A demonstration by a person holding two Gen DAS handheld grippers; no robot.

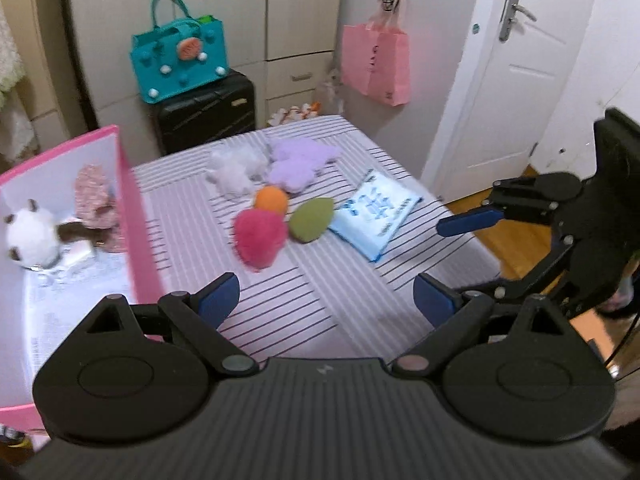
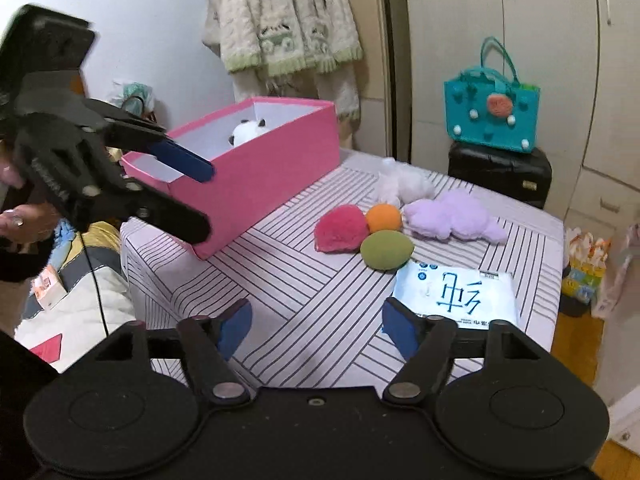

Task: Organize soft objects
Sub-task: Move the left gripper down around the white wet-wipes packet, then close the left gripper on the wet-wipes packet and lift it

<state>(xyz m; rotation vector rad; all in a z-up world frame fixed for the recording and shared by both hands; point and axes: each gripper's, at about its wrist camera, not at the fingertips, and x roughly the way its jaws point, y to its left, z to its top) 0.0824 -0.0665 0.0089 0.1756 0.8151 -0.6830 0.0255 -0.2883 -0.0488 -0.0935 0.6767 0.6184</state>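
We've got both tongs, left [image 1: 326, 300] and right [image 2: 316, 330], gaping wide and empty, plush balls [image 1: 260, 240] ahead, pink box [image 1: 132, 216] left.

My left gripper [image 1: 326, 300] is wide open with nothing between its blue pads [image 1: 218, 300], and it tips down toward 12 o'clock. My right gripper [image 2: 316, 330] is open too, with nothing between its pads [image 2: 236, 328], and it also tips down toward 12 o'clock. From the left camera my right gripper sits out at 3 o'clock, and from the right camera my left gripper sits at 9 o'clock, with my hand [image 2: 16, 216] wrapped around its handle.
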